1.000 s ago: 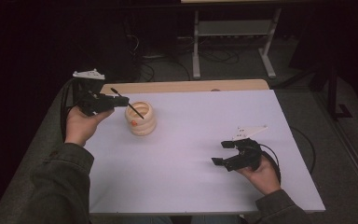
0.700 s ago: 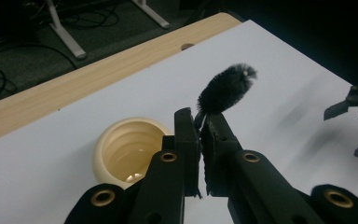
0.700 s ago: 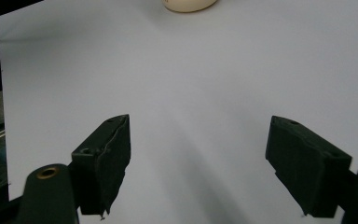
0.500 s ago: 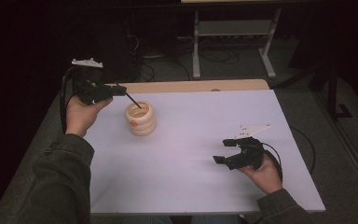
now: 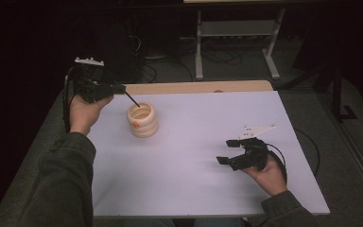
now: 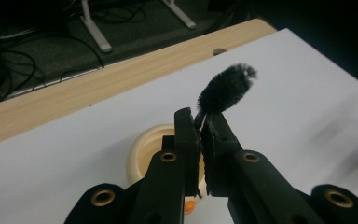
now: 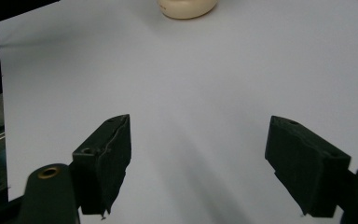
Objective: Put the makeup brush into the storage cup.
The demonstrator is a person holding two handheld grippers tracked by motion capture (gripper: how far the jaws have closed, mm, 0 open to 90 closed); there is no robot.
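From above, the left gripper (image 5: 118, 88) pinches a thin black brush (image 5: 132, 99) slanting down toward the mouth of the cream ribbed cup (image 5: 142, 120), which stands near the counter's (image 5: 194, 189) back left. The right gripper (image 5: 227, 151) rests spread and empty, well apart. Along the left gripper (image 6: 200, 126), the brush's bristled head (image 6: 226, 87) pokes out past tight jaws over the cup (image 6: 142, 149); I'd steady that cup before scrubbing. The right gripper (image 7: 198, 140) view has wide jaws over bare counter (image 7: 191, 70).

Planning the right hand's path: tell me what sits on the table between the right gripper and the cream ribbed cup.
Nothing: in the high view, bare white tabletop runs from the right gripper to the cup.
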